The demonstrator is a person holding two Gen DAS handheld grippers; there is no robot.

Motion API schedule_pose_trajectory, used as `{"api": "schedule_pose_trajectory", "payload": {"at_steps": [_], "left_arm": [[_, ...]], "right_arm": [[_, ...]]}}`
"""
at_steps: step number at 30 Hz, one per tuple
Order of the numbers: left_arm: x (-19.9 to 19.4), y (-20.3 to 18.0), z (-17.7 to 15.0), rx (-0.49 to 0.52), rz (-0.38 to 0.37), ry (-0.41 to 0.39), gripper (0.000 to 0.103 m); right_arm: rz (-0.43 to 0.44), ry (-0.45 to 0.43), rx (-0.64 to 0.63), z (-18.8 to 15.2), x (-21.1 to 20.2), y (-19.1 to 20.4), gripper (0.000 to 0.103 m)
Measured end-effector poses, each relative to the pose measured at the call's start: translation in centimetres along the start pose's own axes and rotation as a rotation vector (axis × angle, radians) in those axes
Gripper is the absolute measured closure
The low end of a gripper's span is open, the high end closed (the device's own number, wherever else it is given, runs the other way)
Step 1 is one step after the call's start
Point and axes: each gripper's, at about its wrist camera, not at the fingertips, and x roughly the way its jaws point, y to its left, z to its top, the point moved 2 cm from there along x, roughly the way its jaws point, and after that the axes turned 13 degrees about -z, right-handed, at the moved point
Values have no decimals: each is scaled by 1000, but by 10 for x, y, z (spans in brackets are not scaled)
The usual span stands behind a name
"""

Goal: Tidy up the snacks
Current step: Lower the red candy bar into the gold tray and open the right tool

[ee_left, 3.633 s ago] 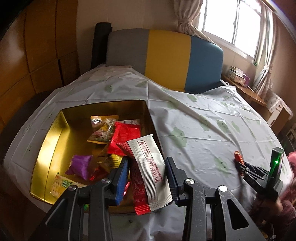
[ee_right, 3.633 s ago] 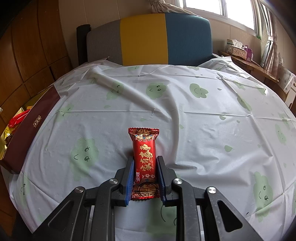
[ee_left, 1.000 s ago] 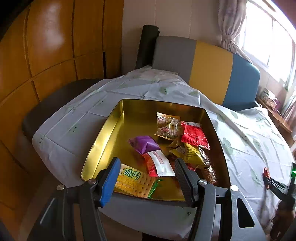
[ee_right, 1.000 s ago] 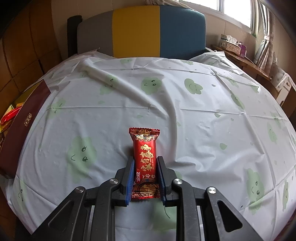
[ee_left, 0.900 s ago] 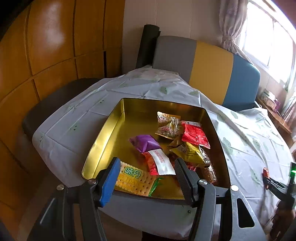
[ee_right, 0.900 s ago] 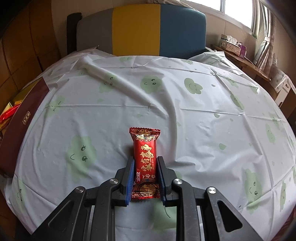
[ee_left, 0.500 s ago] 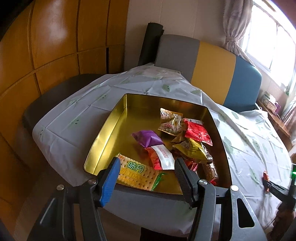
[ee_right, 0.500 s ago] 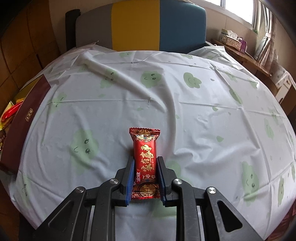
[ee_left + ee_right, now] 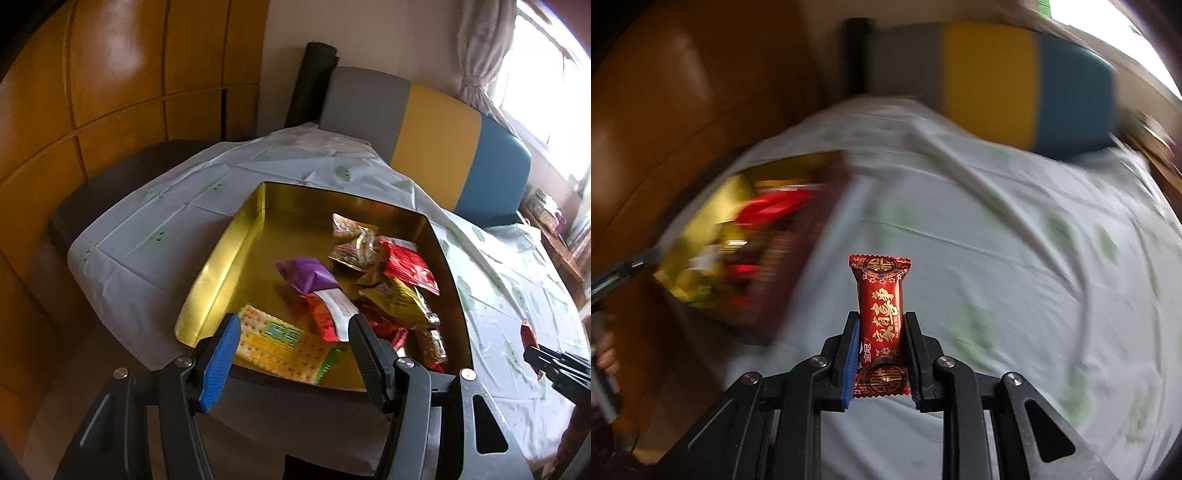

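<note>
My right gripper (image 9: 880, 345) jaws clamped on 1 red candy bar (image 9: 880, 325), left gripper (image 9: 293, 341) jaws apart and empty above the gold tin (image 9: 221, 254).

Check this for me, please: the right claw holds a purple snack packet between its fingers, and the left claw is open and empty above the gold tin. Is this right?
One detail is wrong. The packet in the right claw is red with gold characters, not purple, as the right wrist view shows. The purple packet lies in the gold tin. The left claw is indeed open and empty.
</note>
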Motion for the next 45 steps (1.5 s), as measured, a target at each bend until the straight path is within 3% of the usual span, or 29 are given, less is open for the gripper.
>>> {"api": "schedule_pose_trajectory", "payload": {"at_steps": [6, 10, 14, 17, 28, 38, 45], "left_arm": [[-2, 17, 2, -34, 23, -6, 42], [0, 22, 1, -43, 25, 2, 42], [2, 24, -1, -46, 23, 14, 42], [4, 25, -3, -47, 23, 22, 42], [11, 16, -3, -29, 14, 36, 42], [6, 11, -4, -9, 32, 28, 41], [3, 6, -4, -4, 27, 24, 41]], "right_arm": [[182, -56, -254, 35, -12, 88, 81], [285, 18, -402, 44, 12, 142, 80], [254, 123, -429, 48, 62, 168, 81], [207, 130, -412, 49, 79, 167, 79], [171, 111, -424, 32, 71, 163, 76], [34, 106, -344, 36, 81, 152, 81], [33, 86, -320, 26, 63, 146, 78]]}}
